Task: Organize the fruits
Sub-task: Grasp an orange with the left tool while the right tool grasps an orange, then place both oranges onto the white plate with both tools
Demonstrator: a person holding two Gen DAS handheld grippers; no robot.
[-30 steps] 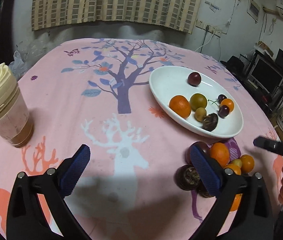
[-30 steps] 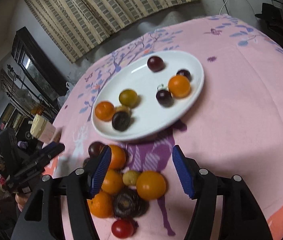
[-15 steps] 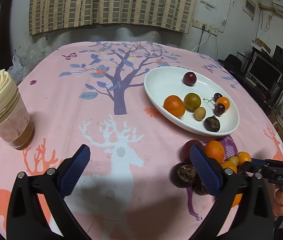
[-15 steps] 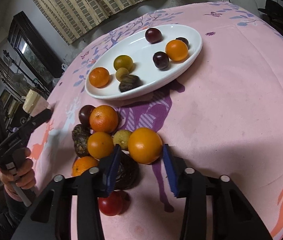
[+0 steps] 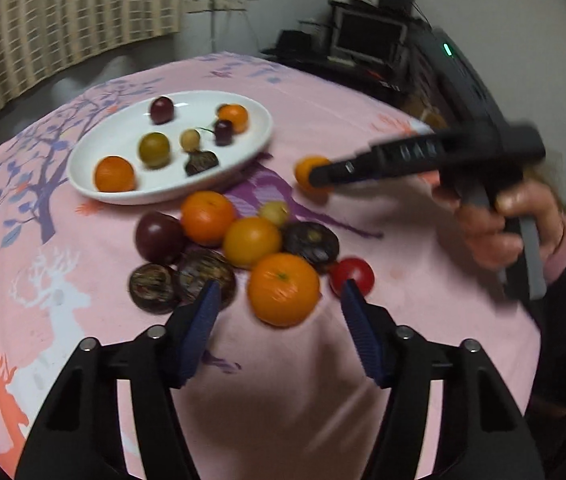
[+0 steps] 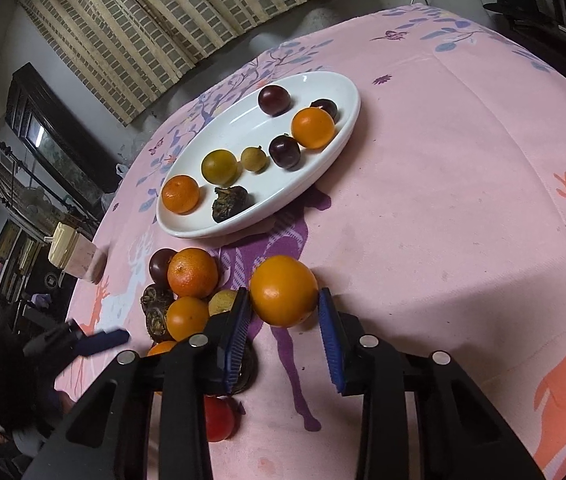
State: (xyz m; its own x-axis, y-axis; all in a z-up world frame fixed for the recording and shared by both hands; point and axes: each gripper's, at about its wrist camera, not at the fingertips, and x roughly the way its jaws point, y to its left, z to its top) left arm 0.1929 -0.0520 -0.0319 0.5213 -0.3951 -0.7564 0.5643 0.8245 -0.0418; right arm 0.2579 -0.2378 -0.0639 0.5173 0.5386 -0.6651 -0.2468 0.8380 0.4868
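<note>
No legible writing anywhere. Right gripper [image 6: 283, 320] clamped on an orange [image 6: 283, 291] near the plate [image 6: 347, 128]; left gripper [image 5: 277, 320] closing, pads clear of a second orange [image 5: 283, 289].

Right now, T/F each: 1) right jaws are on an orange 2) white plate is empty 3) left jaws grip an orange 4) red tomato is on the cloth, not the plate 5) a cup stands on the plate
1) True. The right gripper has its jaws closed on the orange.
2) False. The white plate holds several fruits, oranges and dark plums among them.
3) False. The left gripper is closing, its jaws either side of another orange, pads not touching it.
4) True. The red tomato lies on the pink tablecloth.
5) False. The lidded cup stands on the cloth, away from the plate.
</note>
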